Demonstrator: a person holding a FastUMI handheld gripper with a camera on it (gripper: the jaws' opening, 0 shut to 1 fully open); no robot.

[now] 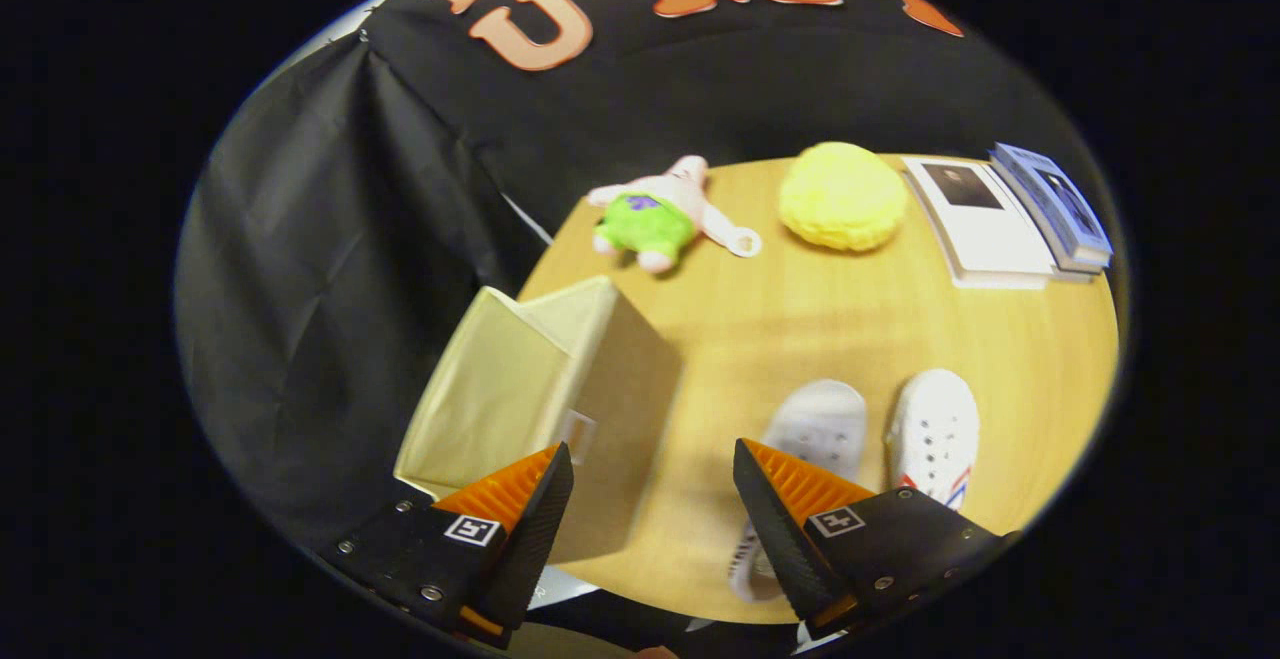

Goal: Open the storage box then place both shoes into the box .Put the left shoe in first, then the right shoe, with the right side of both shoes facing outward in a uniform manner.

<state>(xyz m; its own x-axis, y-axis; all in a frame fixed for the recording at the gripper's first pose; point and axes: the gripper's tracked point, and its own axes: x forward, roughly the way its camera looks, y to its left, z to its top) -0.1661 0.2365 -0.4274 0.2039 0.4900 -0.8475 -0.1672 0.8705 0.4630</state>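
Bench (830, 329) of pale wood carries everything. One beige storage box (560, 389) stands open at its near left corner, just ahead of the left finger. Two books (1010, 219) lie at the far right. One yellow fluffy ball (842, 196) and one plush toy (655, 214) sit beyond. Two white shoes (880, 434) lie side by side behind the right finger. Gripper (652, 499) hangs above with jaws apart, holding nothing.

One worktop (820, 319) carries everything. On it stand one open storage box (540, 389) and, to the right of the box, two white shoes (815, 429) (935, 434). Beyond the box lie one plush toy (655, 214) and one yellow ball (842, 195), then two books (985, 224) (1055, 204). One claw (650, 479) hangs open, holding nothing.
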